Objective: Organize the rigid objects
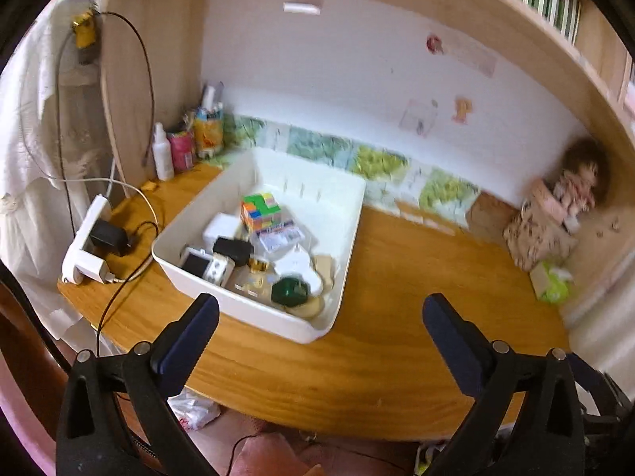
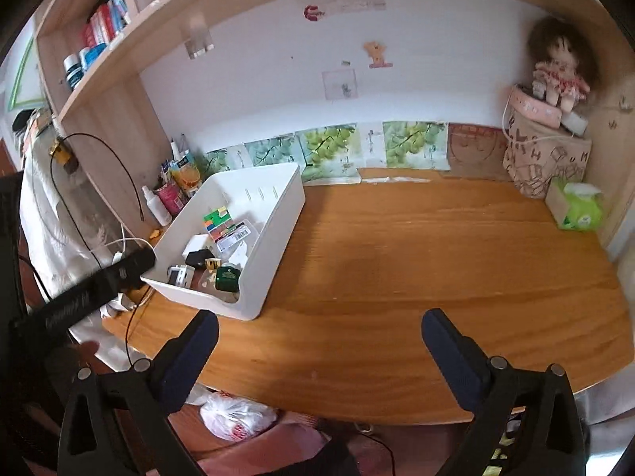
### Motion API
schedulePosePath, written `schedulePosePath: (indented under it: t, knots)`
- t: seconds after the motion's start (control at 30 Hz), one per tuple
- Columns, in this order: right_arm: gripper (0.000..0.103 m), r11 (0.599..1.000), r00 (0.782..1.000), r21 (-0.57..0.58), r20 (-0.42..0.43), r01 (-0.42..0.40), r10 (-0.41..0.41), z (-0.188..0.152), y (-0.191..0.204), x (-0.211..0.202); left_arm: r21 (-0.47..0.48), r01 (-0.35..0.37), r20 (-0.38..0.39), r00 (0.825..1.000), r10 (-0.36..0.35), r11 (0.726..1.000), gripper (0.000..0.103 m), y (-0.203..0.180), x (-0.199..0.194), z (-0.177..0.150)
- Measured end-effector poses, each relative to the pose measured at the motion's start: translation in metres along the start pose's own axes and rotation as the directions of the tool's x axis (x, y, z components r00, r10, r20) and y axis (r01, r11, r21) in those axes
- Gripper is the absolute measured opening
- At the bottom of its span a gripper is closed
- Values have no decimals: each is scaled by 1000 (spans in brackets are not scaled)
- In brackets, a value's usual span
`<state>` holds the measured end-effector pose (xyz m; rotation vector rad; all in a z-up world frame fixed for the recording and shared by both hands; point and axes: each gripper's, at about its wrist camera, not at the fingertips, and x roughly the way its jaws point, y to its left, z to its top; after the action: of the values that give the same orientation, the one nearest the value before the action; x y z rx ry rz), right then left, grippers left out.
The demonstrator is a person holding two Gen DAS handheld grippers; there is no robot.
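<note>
The wooden desk (image 2: 416,246) carries a white bin (image 1: 341,238) at its left side, and both grippers hang over the near edge. Inside the bin lie a colourful cube (image 1: 260,208), a green jar (image 1: 289,289) and other small items. The left gripper (image 1: 319,317) and right gripper (image 2: 319,333) each hold their jaws wide apart, gripping nothing.

daylight, soft shadows | left view motion-blurred | fisheye edges warped, vignetted

Hovered with jaws spread wide and empty: left gripper (image 1: 319,315). Just ahead of its left finger (image 1: 186,333), on the desk (image 1: 397,277), sat a white bin (image 1: 337,254) holding a cube (image 1: 260,210), a charger (image 1: 233,251) and a green jar (image 1: 289,290).
</note>
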<state>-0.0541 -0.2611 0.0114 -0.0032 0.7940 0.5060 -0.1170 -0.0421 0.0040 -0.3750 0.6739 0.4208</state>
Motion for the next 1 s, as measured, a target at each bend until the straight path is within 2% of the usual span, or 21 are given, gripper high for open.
schedulePosePath:
  t: [0.13,0.27,0.43,0.77,1.0]
  knots:
    - [103,998,997,37,61,51,-53,2,-14,-15,48,24,39,999,-26,999,102,-17,-7,2]
    - [103,998,994,17,85,67,-68,4,-11,-18,110,18,45,999,-23,994,102,-33,-9,3]
    - [103,995,991,45,102,88,-92,6,-20,-23,125,9,59,998,-16,992,102,-40,-12,4]
    - [103,999,998,45,60,28,-30,2,-20,-15,142,-98,45,995,92,985,102,-39,-13,-2]
    - [103,997,1000,70,-7,-23,23,-3,-15,2,162,-168,37,986,164,972,102,-33,-16,-4]
